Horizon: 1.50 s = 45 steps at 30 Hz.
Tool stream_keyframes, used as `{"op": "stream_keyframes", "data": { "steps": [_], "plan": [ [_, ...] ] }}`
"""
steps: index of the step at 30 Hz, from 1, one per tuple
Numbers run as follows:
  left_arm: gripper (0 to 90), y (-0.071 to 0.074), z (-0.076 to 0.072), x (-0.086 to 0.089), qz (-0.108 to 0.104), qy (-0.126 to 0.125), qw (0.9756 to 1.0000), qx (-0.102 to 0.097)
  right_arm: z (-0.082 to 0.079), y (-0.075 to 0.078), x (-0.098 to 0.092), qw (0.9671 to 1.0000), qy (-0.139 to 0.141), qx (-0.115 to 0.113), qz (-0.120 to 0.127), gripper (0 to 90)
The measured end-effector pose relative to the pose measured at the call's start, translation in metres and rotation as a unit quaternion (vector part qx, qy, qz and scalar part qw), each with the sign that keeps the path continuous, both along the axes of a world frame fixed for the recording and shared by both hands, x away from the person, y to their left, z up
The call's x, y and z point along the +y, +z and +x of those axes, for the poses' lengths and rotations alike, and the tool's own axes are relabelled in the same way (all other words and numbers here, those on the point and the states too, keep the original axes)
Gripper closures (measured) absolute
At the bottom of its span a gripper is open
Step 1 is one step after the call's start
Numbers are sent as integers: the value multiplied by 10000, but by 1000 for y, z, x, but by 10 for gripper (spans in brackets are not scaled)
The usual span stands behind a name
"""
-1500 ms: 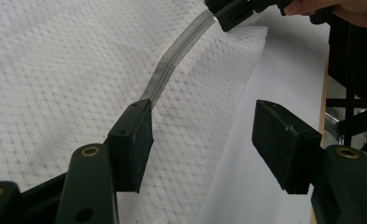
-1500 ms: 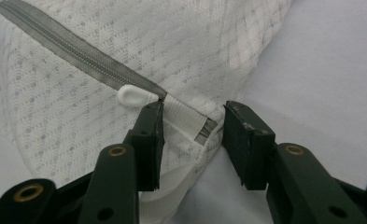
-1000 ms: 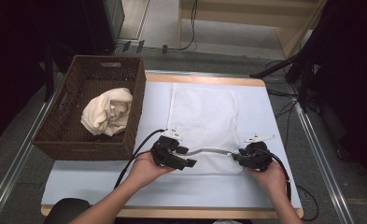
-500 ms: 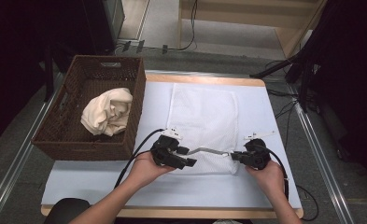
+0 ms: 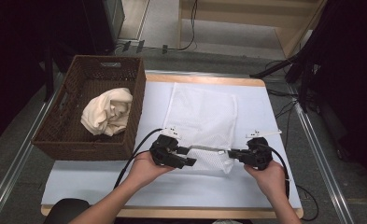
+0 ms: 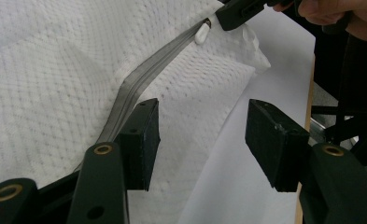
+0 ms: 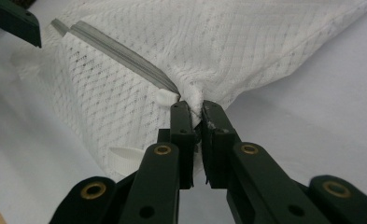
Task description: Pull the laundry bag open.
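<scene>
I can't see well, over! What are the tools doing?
Right tool shut on white mesh zipper bag. Left tool open, closing beside grey zipper. Nothing blocking.

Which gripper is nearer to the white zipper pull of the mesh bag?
Right. The right gripper is shut on the mesh bag beside the zipper pull; the left gripper stands open farther along the zipper.

white mesh-cloth bag, woven wicker basket
</scene>
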<state>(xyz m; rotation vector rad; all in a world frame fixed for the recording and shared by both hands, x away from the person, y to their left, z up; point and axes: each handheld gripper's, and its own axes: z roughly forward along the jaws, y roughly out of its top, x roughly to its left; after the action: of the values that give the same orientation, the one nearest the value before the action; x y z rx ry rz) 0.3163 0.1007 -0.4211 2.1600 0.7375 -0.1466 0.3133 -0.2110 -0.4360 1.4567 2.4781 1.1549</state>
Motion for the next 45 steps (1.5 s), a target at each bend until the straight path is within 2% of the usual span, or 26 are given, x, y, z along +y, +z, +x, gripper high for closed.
{"op": "stream_keyframes", "data": {
  "steps": [8,14,25,28,32,45],
  "plan": [
    [490,2,-1,2,-35,23,10000,35,-5,7,12,9998,157,-54,75,855],
    [552,4,-2,2,-67,13,10000,11,-11,13,22,9994,323,-118,107,855],
    [568,4,-3,1,-68,55,9999,-49,-18,22,32,9983,500,-215,225,854],
    [603,5,-4,-1,-150,53,9999,14,-20,23,34,9979,554,-230,230,854],
    [646,6,-5,-1,-254,0,9997,-4,-22,25,38,9975,609,-260,249,853],
    [668,2,-9,-9,-70,-142,9998,-116,-28,28,50,9962,760,-298,289,852]
  ]
}}
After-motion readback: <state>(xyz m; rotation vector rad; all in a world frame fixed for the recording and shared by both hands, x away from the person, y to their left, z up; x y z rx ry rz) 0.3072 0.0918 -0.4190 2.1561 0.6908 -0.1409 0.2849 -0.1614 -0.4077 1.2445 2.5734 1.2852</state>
